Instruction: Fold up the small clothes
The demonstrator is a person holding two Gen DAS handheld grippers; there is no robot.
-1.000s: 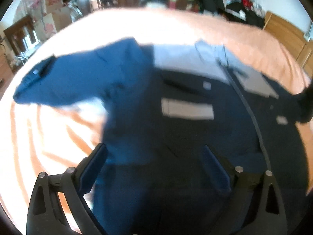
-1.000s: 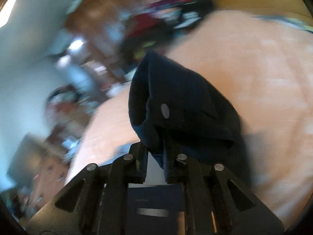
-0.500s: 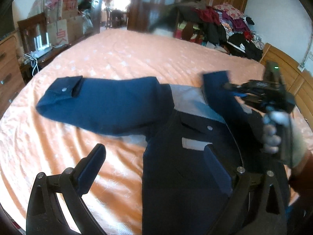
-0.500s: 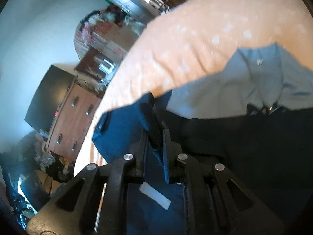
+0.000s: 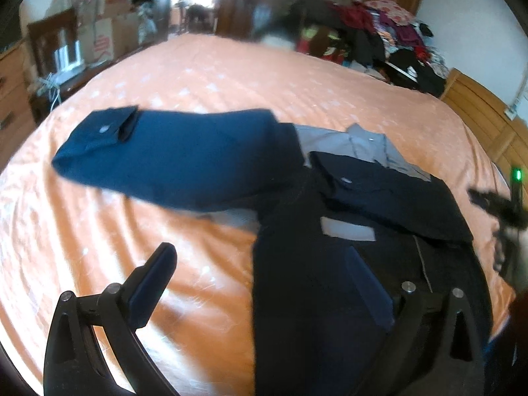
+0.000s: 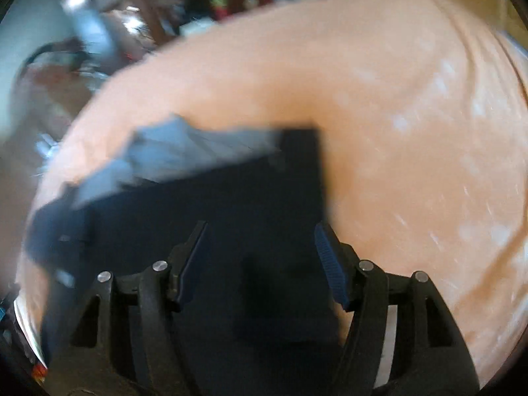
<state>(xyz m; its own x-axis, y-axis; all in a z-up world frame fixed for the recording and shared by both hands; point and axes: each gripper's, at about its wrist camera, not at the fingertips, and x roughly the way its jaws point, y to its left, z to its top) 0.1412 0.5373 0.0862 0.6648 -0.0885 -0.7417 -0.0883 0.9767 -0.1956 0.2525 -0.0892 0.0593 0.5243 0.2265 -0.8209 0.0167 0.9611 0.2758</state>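
A dark blue jacket [image 5: 323, 283] with a grey yoke and collar [image 5: 359, 147] lies on the orange bedspread [image 5: 109, 247]. Its left sleeve [image 5: 171, 160] stretches out flat to the left, cuff snapped. The right sleeve [image 5: 392, 203] lies folded across the chest. My left gripper [image 5: 264, 283] hovers open above the jacket's lower left edge, holding nothing. The right gripper [image 5: 501, 211] shows blurred at the right edge of the left wrist view. In the right wrist view the right gripper [image 6: 260, 254] is open above the dark jacket [image 6: 231, 204], nothing between its fingers.
A heap of mixed clothes [image 5: 373, 36] sits at the far side of the bed by a wooden headboard [image 5: 478, 115]. Cardboard boxes [image 5: 102, 36] and a wooden dresser [image 5: 13, 89] stand beyond the bed's left edge.
The right gripper carried the right sleeve over the chest, let go of it and opened, then drew back to the right. The left gripper stayed open and lifted slightly.
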